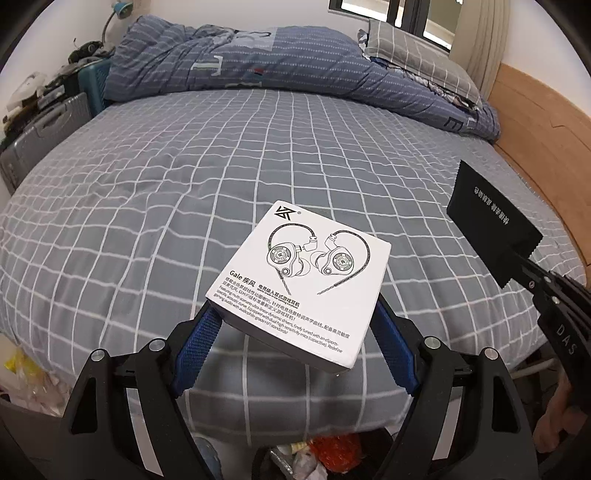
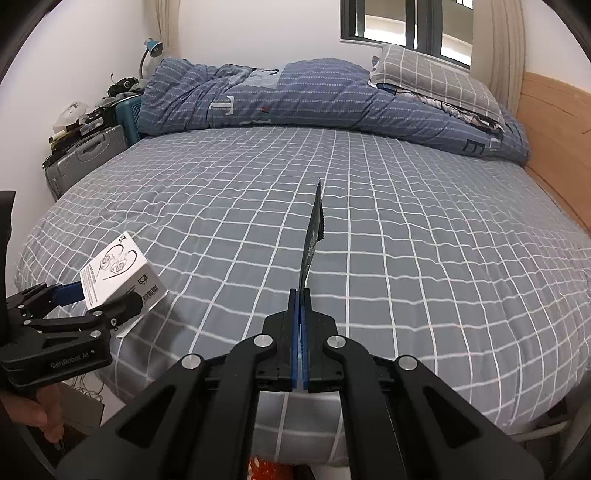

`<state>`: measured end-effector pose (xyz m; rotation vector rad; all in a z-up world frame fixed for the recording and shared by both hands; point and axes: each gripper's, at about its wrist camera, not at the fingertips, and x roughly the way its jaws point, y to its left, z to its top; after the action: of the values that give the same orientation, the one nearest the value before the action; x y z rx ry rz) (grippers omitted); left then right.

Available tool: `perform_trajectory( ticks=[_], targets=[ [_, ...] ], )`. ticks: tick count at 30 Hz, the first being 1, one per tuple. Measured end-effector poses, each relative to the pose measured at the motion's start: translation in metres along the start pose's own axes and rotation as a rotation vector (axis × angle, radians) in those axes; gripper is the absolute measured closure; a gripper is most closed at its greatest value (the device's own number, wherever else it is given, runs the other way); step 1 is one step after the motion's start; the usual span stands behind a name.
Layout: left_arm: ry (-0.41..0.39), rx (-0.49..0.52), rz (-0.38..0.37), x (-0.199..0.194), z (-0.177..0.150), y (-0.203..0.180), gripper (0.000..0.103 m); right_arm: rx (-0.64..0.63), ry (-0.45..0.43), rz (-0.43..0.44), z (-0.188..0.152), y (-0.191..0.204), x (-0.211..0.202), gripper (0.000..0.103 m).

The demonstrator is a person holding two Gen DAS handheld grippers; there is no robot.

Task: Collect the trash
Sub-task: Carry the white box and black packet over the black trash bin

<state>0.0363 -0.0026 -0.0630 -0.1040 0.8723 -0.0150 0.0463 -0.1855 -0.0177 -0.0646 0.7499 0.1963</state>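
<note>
Mostly filling both views: a bed [image 2: 369,229] under a grey sheet with white checks, bare across its middle, nothing lying between the grippers and the far bedding. Bunching along the far edge: a blue striped duvet [image 2: 295,99], with a grey checked pillow [image 2: 436,77] leaning beside it under the window [image 2: 406,22]. Running down the right side: a wooden headboard [image 2: 554,122]. Standing off the left edge of the mattress: a grey suitcase [image 2: 85,155] and a teal one [image 2: 127,110] behind it, both carrying dark clutter, with a blue desk lamp [image 2: 151,48] bending over them.

Peeking out below the near edge of the bed in the left wrist view: an open bin [image 1: 22,417], showing only its rim, holding crumpled wrappers [image 1: 325,454] in red, white and yellow.

Hanging over the near part of the sheet: the left gripper [image 1: 295,325], jaws spread wide and clamped on the two sides of a white earphone box [image 1: 299,280], printed face up and clear of the bed. Just to its right, also above the sheet: the right gripper [image 2: 300,295], jaws pressed together on the lower edge of a thin black packet [image 2: 312,236] with serrated ends, standing upright and seen edge-on from its own camera
</note>
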Motion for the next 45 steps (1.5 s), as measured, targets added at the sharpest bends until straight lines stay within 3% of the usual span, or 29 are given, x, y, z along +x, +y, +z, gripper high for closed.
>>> perform_trajectory(
  ticks=[19, 33, 45],
  targets=[
    [0.032, -0.02, -0.021, -0.047, -0.064, 0.006, 0.024, -0.014, 0.026, 0.013, -0.061, 0.026, -0.059, 0.102],
    [0.08, 0.023, -0.037, -0.078, -0.125, -0.016, 0.024, 0.002, 0.038, 0.034, -0.119, 0.038, -0.119, 0.102],
    [0.106, -0.032, 0.007, -0.111, -0.153, -0.002, 0.024, 0.032, 0.123, 0.063, -0.167, 0.049, -0.144, 0.102]
  ],
)
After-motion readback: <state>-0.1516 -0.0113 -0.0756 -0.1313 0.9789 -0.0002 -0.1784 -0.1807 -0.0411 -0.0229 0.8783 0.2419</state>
